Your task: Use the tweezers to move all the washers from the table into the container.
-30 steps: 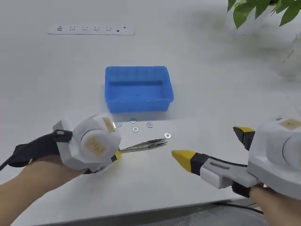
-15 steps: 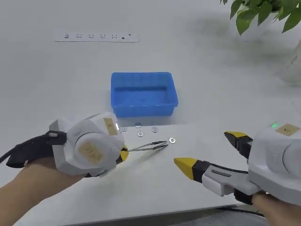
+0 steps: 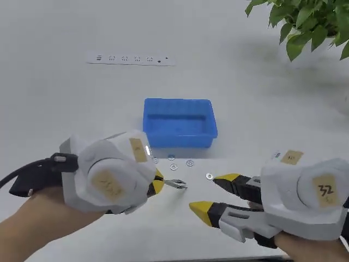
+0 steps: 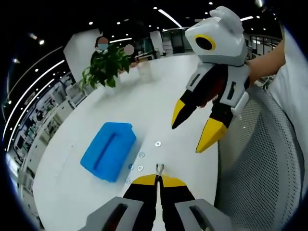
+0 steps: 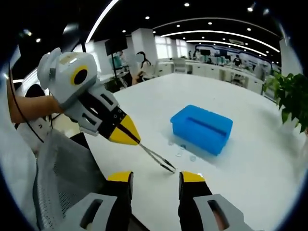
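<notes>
Left gripper [image 3: 157,184]: jaws clamping the tweezers [image 3: 175,185], whose tips are pointing right.
Washers [image 3: 173,167]: five lying on the table [image 3: 256,114] just in front of the blue container [image 3: 180,141], none lifted yet.
Right gripper [image 3: 209,192]: jaws standing apart. It is drawing in on the tweezer tips, having been well off a second ago, and is probably preparing to steady or regrip them.
Near table edge: running close beneath both grippers. Open room is lying to the right of the container and beyond it.

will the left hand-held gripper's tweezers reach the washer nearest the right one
Probably yes: only bare table lies between the tweezers and that washer, though the right hand-held gripper sits close beside it.
</notes>
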Action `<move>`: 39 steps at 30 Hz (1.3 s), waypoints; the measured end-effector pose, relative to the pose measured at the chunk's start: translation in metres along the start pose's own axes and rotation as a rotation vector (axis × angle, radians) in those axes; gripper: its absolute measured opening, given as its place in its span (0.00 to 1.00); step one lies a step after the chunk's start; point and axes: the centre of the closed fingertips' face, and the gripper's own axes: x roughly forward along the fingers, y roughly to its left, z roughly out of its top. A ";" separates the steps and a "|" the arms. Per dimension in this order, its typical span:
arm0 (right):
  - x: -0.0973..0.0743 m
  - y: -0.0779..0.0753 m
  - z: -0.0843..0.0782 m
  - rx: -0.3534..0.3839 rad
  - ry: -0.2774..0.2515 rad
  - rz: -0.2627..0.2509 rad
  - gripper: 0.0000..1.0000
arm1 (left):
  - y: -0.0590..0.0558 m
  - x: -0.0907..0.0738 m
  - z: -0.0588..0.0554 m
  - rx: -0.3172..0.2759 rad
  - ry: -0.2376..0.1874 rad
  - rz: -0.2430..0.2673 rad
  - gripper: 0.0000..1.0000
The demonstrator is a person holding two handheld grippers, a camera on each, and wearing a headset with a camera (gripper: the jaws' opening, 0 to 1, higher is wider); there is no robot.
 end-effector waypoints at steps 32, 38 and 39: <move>0.001 0.076 0.053 -0.471 -0.062 0.263 0.03 | -0.028 -0.092 0.066 0.034 -0.137 -0.045 0.00; 0.013 0.061 0.055 -0.440 -0.058 0.230 0.02 | -0.002 -0.092 0.045 -0.088 -0.127 0.190 0.01; 0.014 0.059 0.057 -0.432 -0.063 0.227 0.02 | 0.006 -0.096 0.042 -0.137 -0.154 0.248 0.03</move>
